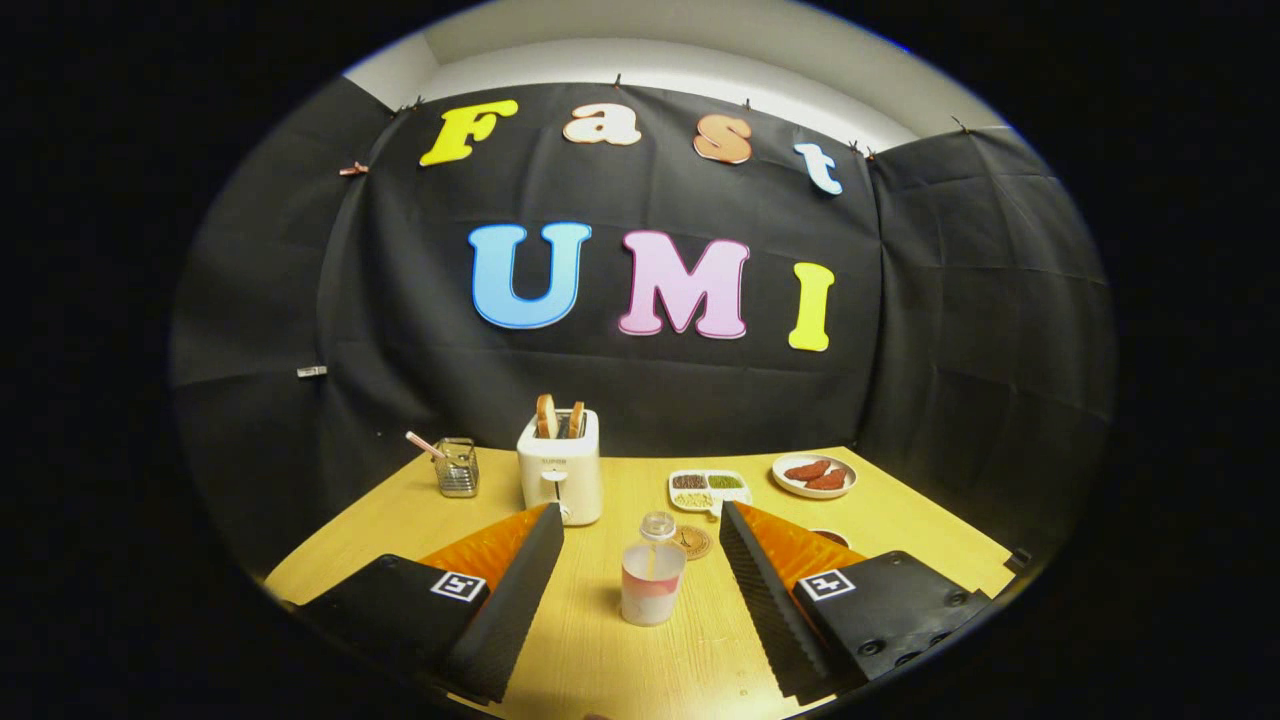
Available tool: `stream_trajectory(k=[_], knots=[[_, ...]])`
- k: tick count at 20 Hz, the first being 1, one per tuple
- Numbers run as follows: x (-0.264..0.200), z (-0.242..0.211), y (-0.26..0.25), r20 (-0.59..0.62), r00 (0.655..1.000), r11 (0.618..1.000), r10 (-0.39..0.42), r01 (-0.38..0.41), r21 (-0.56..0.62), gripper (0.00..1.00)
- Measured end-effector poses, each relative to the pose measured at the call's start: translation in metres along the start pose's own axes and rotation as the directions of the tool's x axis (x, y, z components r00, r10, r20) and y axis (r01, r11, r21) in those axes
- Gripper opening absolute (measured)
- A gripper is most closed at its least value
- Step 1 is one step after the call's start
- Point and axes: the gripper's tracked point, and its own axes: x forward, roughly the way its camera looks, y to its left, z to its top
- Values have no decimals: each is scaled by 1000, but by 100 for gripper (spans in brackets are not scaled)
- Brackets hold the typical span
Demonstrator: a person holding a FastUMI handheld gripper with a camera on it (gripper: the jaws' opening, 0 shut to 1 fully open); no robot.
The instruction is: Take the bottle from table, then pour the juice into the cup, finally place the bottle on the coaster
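While the claw [640,520] gapes wide, empty, bottle [651,572] upright between its fingers — pale pink juice inside, coaster [693,541] just beyond, worktop [400,510] beneath.

A small clear plastic bottle [651,580] with pinkish juice stands upright and capped on the yellow wooden bench [600,650]. A round brown coaster [693,542] lies flat just behind it.

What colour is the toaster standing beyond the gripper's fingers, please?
The toaster is white, clearest in the gripper view; the gripper is open.
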Motion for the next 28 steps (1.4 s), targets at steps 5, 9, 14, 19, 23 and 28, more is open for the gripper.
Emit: stream_trajectory(k=[5,9,14,19,23,28], knots=[[35,-33,3,-22,1000,1000,-20,21,23,97],[66,-64,-8,-43,998,995,-52,56,84,97],[98,-90,-11,-65,996,994,-55,60,91,98],[119,-117,-1,-99,994,997,-51,56,57,98],[127,-139,0,-133,989,998,-59,59,-4,97],[134,-139,0,-115,991,997,-75,75,-4,87]])
